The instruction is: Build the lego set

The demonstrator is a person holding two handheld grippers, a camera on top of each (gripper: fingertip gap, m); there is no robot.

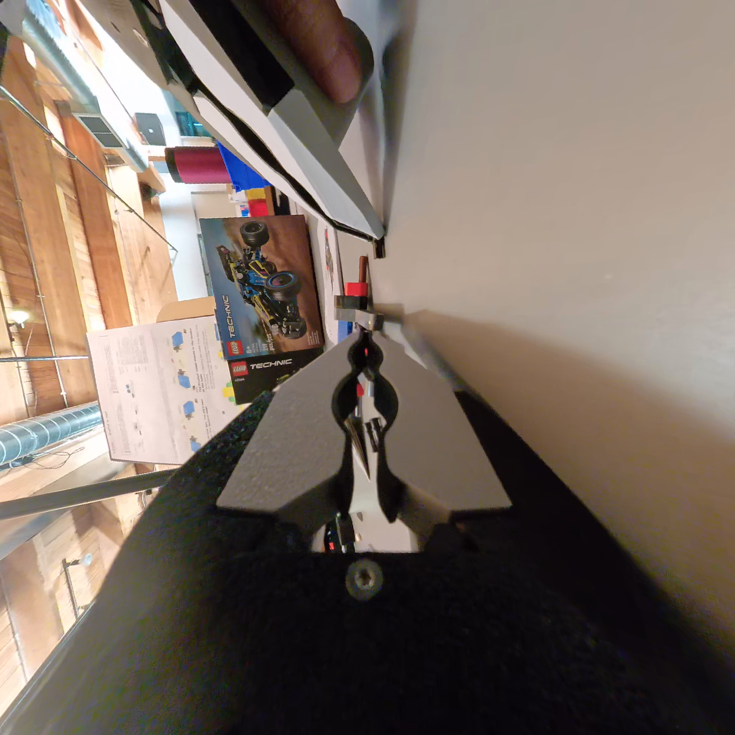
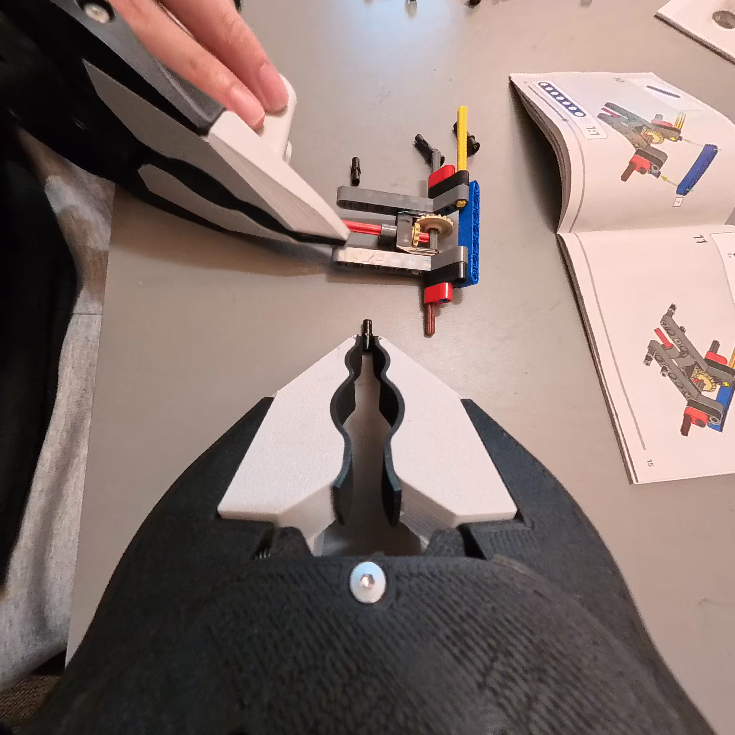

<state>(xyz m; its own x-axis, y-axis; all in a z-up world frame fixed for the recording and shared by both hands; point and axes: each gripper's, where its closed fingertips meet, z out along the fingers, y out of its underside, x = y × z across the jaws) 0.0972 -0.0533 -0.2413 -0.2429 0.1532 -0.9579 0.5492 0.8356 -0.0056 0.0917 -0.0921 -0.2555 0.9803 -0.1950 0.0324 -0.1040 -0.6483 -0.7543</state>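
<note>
The partly built lego assembly (image 2: 405,234) lies on the grey table (image 2: 238,318). It has two grey beams, a blue beam, a tan gear, and red, yellow and brown axles. My right gripper (image 2: 367,343) is shut on a small black pin (image 2: 366,331), which sticks out of its tips just in front of the assembly. My left gripper (image 2: 343,240) lies rolled on its side with its jaws shut. Its tips are at the assembly's open end, between the near grey beam and the red axle (image 2: 364,228). In the left wrist view, the left gripper (image 1: 368,338) meets the grey beam's end (image 1: 358,314). The right gripper (image 1: 380,240) and its pin show above.
An open instruction booklet (image 2: 636,278) lies to the right of the assembly. Loose black pins (image 2: 354,167) lie behind it. A hand (image 2: 222,59) rests on the left gripper's body. The lego box (image 1: 262,286) and a printed sheet (image 1: 159,393) stand at the table's far side. Some 5 centimetres of space lies between my two pairs of fingers.
</note>
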